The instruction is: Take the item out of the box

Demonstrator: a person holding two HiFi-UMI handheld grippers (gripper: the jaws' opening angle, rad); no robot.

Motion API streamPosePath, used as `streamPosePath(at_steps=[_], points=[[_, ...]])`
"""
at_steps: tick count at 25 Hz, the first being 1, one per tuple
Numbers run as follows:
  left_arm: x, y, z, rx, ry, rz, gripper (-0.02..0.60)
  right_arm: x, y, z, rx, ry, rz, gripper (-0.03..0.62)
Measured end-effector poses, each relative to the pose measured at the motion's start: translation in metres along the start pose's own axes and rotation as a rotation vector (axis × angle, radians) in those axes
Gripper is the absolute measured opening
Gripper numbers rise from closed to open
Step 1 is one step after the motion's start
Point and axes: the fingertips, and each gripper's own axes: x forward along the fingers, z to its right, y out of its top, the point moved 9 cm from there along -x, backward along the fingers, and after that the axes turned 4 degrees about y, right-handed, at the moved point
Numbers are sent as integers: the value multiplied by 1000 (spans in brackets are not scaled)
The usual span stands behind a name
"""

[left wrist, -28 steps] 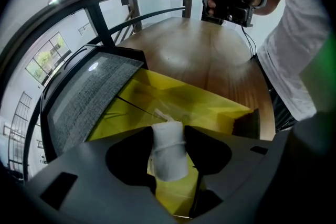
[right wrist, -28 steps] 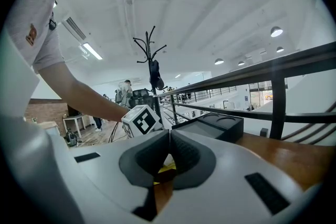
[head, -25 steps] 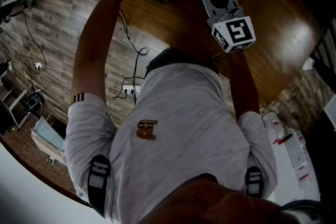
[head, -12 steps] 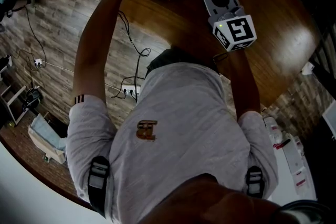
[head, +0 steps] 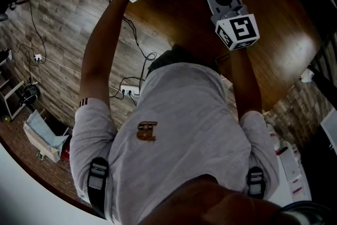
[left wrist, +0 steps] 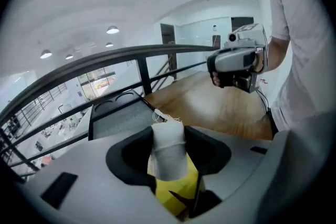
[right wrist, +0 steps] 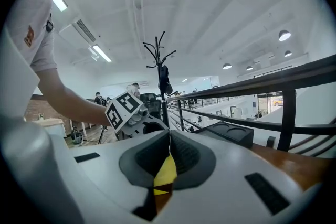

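Left gripper view: your left tool (left wrist: 168,136) is clamped on the white pouch (left wrist: 168,157), with a pad on each side and frayed threads at its top end. The yellow box (left wrist: 177,194) sits right below the pouch. I can't tell if the pouch's lower end is clear of the opening.

Right tool (right wrist: 169,136): jaws are closed together with nothing between them. The box shows through the gap under them, so the tip is just beside the box. Whether it touches the box, I can't tell.

How to do this step well, my read:
- Pull up along the box's opening, not sideways. The box looks light and could tip or drag along with the pouch.
- Don't change the squeeze. The cloth is soft, so more force gains nothing and less risks dropping it back in.
- If the box lifts, pin it to the table (left wrist: 226,107) with your right tool.
- Watch the loose threads, they could snag on a flap.
- Get the pouch fully above the rim before you go sideways. Then set it on bare table, away from the black tray (left wrist: 121,115).

Count:
- pouch: 1
- box: 1
- tray: 1 (two round recesses)
- tools: 2
- table: 1
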Motion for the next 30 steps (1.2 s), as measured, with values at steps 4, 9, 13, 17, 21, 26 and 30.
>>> streamPosePath(at_steps=[4,9,13,17,21,26,30], points=[[-19,6,11,-37,51,95,209,0,5,-6,-10,10,6,31],[-42,15,25,-92,106,209,209,-2,11,-17,-25,21,18,31],[-59,21,35,-136,151,300,209,-2,17,-24,-39,29,27,31],[-75,26,47,-168,203,366,209,-5,22,-32,-45,36,36,31],[-90,34,56,-203,253,457,209,-8,28,-39,-58,44,46,31],[-101,39,69,-214,298,535,209,-13,30,-45,-64,49,62,31],[-109,43,79,-236,331,584,209,-16,33,-51,-67,54,71,31]])
